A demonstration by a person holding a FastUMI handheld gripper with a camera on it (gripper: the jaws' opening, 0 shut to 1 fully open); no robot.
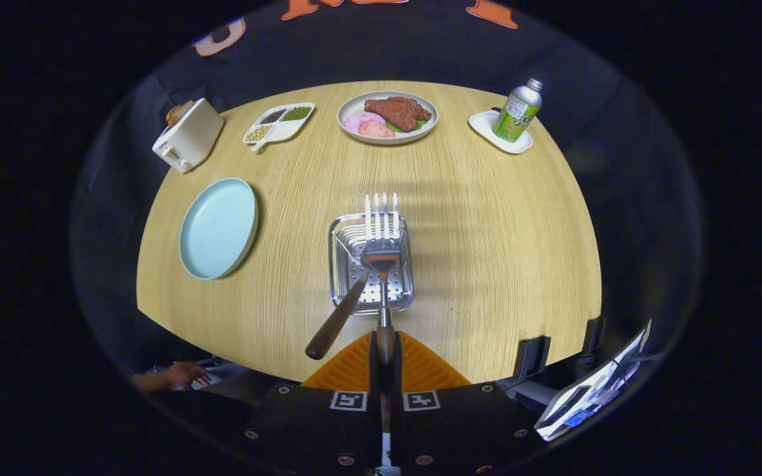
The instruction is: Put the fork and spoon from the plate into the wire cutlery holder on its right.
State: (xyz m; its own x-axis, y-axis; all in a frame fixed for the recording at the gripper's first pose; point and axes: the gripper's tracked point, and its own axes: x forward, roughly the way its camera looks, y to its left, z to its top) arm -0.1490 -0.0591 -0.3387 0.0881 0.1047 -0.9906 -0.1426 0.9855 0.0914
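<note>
My gripper (385, 349) is shut on the fork (381, 228), its orange fingers (421, 367) pressed on the wooden handle. The fork points away from me, its silver tines hanging over the far rim of the wire cutlery holder (340, 268), which sits on the table just ahead of the fingers. A spoon (344, 309) with a dark wooden handle leans in the holder, its handle sticking out toward me on the left of the fingers. The light blue plate (217, 228) lies to the left of the holder with nothing on it.
Along the far edge of the round wooden table (500, 251) stand a white toaster (189, 135), a divided dish of beans (278, 123), a plate of meat (387, 117) and a green bottle (517, 110) on a white coaster. A person's hand (179, 375) rests below the near-left table edge.
</note>
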